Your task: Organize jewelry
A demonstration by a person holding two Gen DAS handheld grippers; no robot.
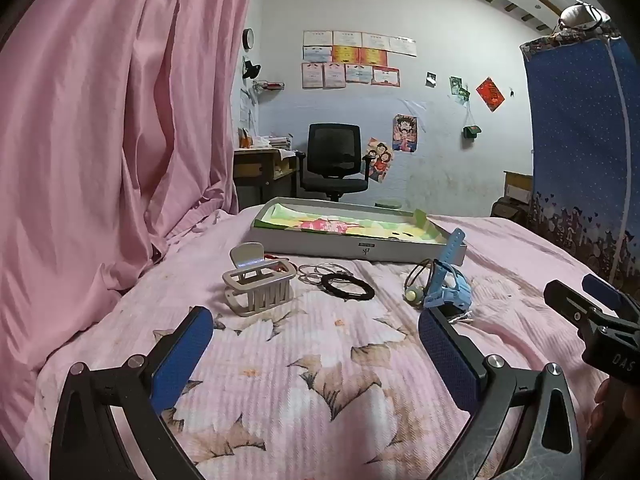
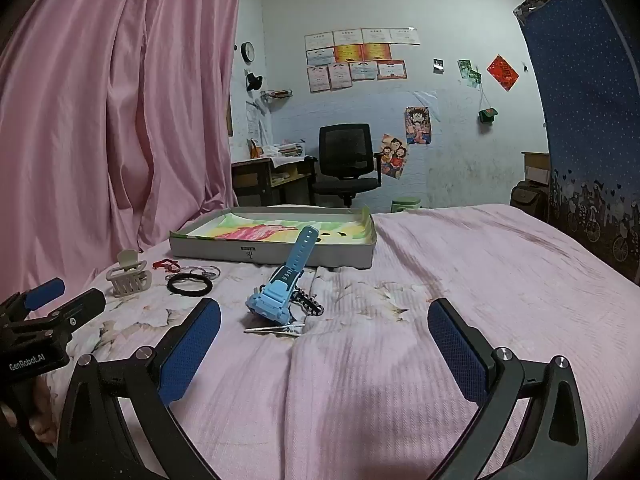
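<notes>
Well, in the left wrist view the left tongs are spread wide and hold nothing; only the pink bed cover shows between the two blue pads. Ahead of them lies the beige hair claw, then some thin clear rings and a black hair tie, all close together. Farther right is the blue watch, with a small round charm on a cord just beside it. Behind all of them sits the flat box with a bright picture inside, where the things probably should go. The rings overlap the hair tie, so a grab there could lift two things at once or flick one away. The bed is soft, so pushing down could sink the thin rings into the cover and make the pads slip off them. In the right wrist view the right tongs are spread wide too and pinch nothing. The blue watch stands a little ahead of them, toward the left pad, with its strap sticking up near the box wall. A thin silver hair clip lies right in front of it and a black-and-white braided band touches its side. Closing on the watch could drag the band along or knock the clip away. The tall strap could also bump the box wall and tip the watch out of the grip.
</notes>
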